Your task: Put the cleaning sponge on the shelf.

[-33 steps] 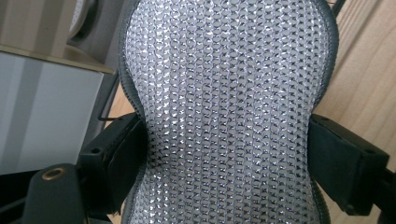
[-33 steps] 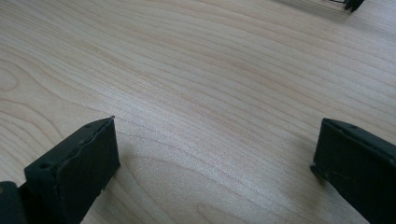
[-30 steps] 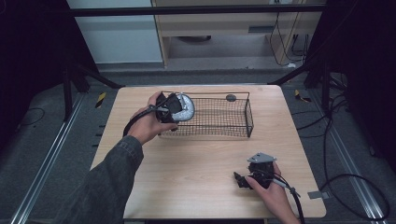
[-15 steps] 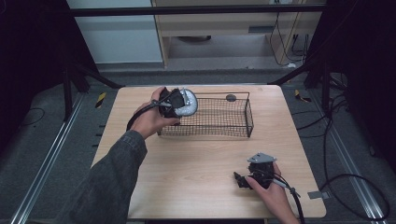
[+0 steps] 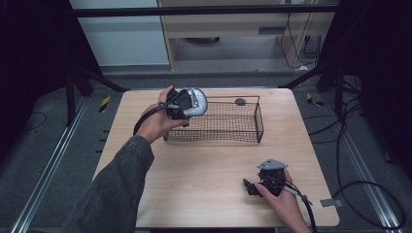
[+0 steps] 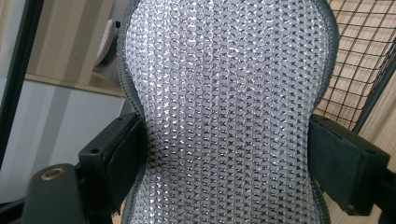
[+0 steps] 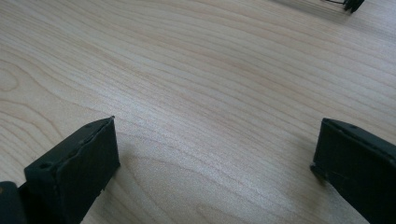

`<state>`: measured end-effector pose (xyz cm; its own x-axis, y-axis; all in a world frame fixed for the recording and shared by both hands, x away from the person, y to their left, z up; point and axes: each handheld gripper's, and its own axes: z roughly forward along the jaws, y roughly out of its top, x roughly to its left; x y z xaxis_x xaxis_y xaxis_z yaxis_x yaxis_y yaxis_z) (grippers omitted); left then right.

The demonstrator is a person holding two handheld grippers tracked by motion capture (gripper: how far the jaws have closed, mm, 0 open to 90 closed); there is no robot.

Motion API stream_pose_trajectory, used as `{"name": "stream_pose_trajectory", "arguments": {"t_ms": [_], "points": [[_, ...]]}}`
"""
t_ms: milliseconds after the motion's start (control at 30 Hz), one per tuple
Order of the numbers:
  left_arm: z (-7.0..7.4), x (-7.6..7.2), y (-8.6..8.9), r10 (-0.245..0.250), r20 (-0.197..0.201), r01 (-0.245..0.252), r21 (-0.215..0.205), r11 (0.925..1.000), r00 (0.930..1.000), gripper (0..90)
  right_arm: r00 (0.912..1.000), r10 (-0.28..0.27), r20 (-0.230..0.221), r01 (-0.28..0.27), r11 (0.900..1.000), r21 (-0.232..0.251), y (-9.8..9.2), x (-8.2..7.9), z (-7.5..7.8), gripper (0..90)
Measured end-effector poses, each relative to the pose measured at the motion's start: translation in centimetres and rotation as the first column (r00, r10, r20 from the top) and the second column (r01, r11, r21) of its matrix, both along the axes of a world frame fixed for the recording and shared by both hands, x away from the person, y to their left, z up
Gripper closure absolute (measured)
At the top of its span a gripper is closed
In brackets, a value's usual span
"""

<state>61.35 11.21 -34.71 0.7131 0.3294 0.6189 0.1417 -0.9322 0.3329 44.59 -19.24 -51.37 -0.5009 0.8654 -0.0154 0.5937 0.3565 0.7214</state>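
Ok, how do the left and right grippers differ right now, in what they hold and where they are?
The left gripper is shut on a silvery mesh pad; the right gripper is open, with bare wood between its jaws. The left gripper is held up at the wire basket's left end; the right gripper sits low on the table near its front right. Both have black jaws and trail a cable.

Left tool [image 5: 180,103]: black body, black cable looping from its rear. Its jaws are flat black blocks with small screw holes; a brass-coloured insert [image 6: 52,174] sits on the housing. Right tool [image 5: 265,182]: black, grey three-cornered plate [image 5: 271,164] on top, black cable trailing. Left arm wears a dark grey sleeve [image 5: 114,194].
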Motion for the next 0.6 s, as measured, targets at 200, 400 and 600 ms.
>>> {"name": "stream_pose_trajectory", "arguments": {"t_ms": [200, 400, 600], "points": [[-0.1, 0.2, 0.1, -0.014, 0.002, 0.014, -0.01, 0.9998, 0.9999, 15.3, 1.0, 0.0, 0.0, 0.0, 1.0, 0.0, 0.0, 0.0, 0.0, 0.4], [-0.7, 0.7, -0.1, -0.026, 0.014, 0.026, -0.003, 0.9997, 0.9996, 15.2, 1.0, 0.0, 0.0, 0.0, 1.0, 0.0, 0.0, 0.0, 0.0, 0.4], [-1.3, 0.8, -0.8, -0.048, 0.015, 0.048, 0.022, 0.9986, 0.9987, 15.0, 1.0, 0.0, 0.0, 0.0, 1.0, 0.001, 0.0, 0.0, 0.0, 0.4]]}}
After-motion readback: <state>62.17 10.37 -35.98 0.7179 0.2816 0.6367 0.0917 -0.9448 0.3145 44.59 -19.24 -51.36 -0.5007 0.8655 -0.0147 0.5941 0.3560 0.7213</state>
